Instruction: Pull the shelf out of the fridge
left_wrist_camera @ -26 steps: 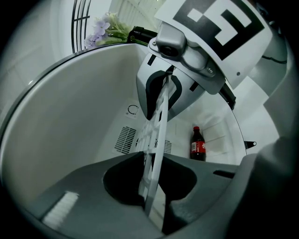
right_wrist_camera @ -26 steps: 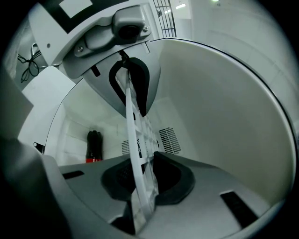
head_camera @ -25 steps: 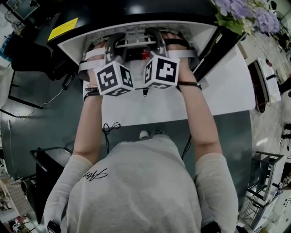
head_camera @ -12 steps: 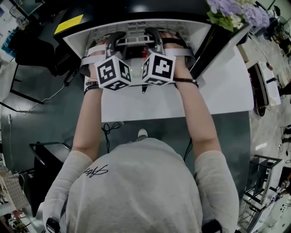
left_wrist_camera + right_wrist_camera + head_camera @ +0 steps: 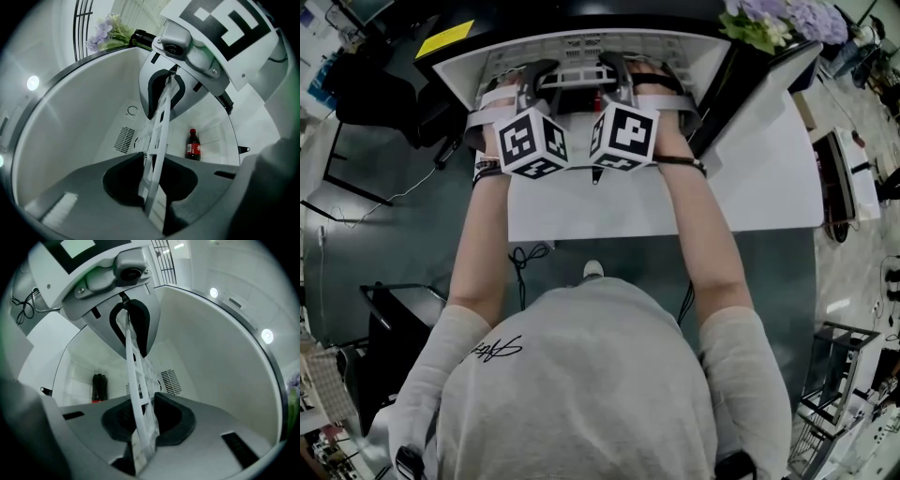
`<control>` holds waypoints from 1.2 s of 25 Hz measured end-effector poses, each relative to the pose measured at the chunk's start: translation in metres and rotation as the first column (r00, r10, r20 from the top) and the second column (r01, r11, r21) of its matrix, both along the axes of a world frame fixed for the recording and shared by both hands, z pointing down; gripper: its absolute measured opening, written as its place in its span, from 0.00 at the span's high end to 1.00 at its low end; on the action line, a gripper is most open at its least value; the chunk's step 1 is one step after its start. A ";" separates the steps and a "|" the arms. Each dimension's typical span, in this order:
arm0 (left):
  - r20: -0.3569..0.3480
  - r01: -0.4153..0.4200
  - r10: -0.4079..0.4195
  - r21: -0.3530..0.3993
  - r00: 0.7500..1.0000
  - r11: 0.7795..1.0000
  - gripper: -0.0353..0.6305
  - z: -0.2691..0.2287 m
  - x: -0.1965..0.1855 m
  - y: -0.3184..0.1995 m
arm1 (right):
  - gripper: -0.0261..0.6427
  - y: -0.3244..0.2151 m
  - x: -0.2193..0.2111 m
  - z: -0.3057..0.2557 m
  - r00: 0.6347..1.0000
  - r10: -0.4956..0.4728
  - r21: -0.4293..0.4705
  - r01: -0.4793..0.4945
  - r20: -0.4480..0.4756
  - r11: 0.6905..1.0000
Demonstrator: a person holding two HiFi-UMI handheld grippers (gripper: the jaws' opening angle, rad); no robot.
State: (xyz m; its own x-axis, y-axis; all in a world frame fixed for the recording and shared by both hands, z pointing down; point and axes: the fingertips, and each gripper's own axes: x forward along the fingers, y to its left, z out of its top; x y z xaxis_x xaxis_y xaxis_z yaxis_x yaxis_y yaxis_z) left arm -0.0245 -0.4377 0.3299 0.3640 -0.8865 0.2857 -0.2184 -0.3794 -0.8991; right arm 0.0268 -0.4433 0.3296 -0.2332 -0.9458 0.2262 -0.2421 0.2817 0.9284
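Head view has both grippers reaching side by side into the open fridge point(image 5: 712, 70). The left gripper point(image 5: 536, 77) and the right gripper point(image 5: 617, 71) are each clamped on the front edge of the white grid shelf point(image 5: 577, 84). That shelf lies level inside the compartment and stretches away ahead of both sets of jaws. Left gripper view shows its 2 jaws pressed on the thin shelf rim, with the right gripper just beside it biting the same rim. A dark cola bottle point(image 5: 192, 145) stands upright beyond the jaws, at the back wall. Purple flowers point(image 5: 778, 19) sit out past the right gripper, outside the fridge.
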 end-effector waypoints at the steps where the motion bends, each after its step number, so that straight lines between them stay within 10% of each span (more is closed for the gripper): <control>1: 0.000 0.000 0.000 0.000 1.000 1.000 0.87 0.000 0.000 0.001 | 0.87 0.001 0.000 0.000 1.000 0.000 -0.001 0.000 0.000 1.000; 30: -0.002 0.008 -0.008 -0.015 1.000 1.000 0.86 0.000 -0.002 0.027 | 0.87 0.028 -0.002 -0.001 1.000 -0.008 -0.007 0.008 0.004 1.000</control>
